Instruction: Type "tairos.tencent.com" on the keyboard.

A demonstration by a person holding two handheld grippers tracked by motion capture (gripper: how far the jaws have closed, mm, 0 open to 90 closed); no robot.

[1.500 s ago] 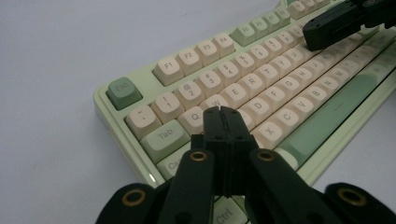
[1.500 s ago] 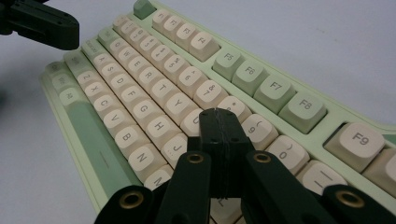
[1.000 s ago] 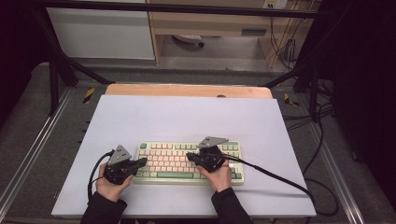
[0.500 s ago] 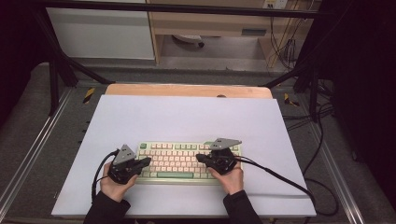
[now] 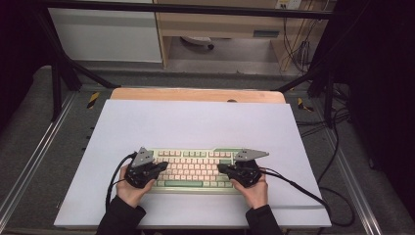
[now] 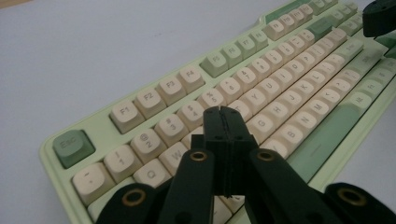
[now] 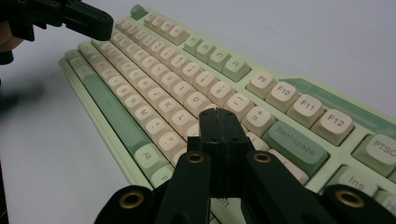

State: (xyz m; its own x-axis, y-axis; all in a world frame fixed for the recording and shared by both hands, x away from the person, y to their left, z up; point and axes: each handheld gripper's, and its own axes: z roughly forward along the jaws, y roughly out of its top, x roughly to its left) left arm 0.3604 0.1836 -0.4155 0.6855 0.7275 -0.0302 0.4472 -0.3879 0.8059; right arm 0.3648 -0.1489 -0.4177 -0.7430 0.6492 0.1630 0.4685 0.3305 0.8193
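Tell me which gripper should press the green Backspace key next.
Right. The right gripper, jaws shut, hovers just beside the green Backspace key at the right end of the pale green keyboard. The left gripper, also shut, sits over the number keys near the opposite end.

A flat white rectangular tabletop (image 5: 195,122) is seen at the centre, with a light wooden strip (image 5: 195,94) exposed along its far edge. Grey carpeted floor (image 5: 29,142) is laid on the left and right. Beyond the far edge, a white panel (image 5: 105,34) and a light wooden cabinet (image 5: 220,24) are seen. Black cables (image 5: 333,161) are trailed over the floor at the right. Dark frame bars (image 5: 73,73) are set at both far corners.
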